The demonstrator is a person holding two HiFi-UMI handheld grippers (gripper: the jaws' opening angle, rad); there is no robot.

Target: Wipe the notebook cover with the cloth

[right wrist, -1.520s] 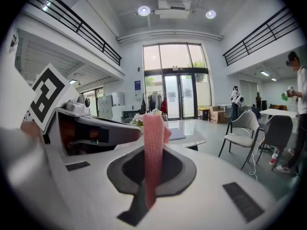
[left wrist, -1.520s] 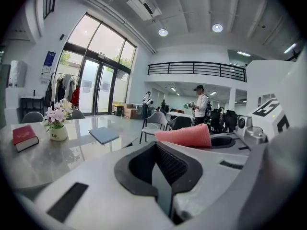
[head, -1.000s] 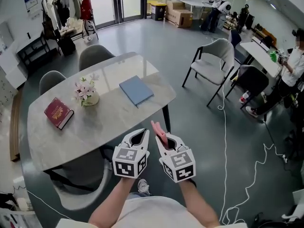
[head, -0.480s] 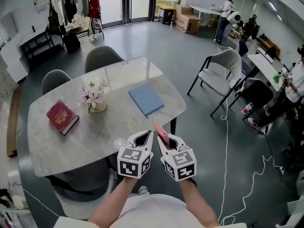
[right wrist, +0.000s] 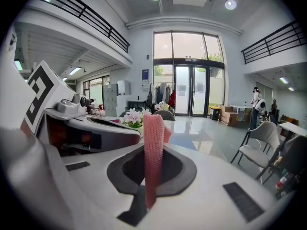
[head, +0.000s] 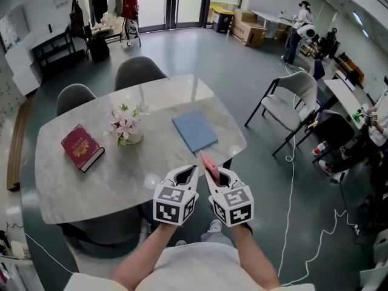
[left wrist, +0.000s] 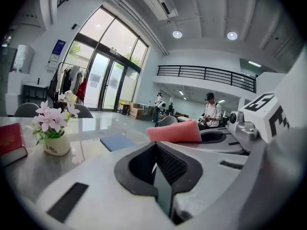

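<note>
Head view: you've got both grippers side by side at the near edge of the marble table (head: 73, 187). The right gripper (head: 212, 174) is clamped on a pink cloth (head: 207, 162) that sticks out past its tips. The left gripper (head: 192, 171) sits just beside it. The blue notebook (head: 194, 130) lies flat on the table ahead of both, nearer the right-hand edge, well apart from the cloth. A flower pot (head: 130, 128) stands left of the notebook, with a red book (head: 82, 147) further left.

Left gripper view: its jaws are pressed together with nothing between them. The cloth shows just off to the right, and the notebook lies beyond it on the tabletop.

Right gripper view: the cloth stands upright, pinched between the jaws. A sliver of the notebook peeks out to its right, further back on the table.
</note>
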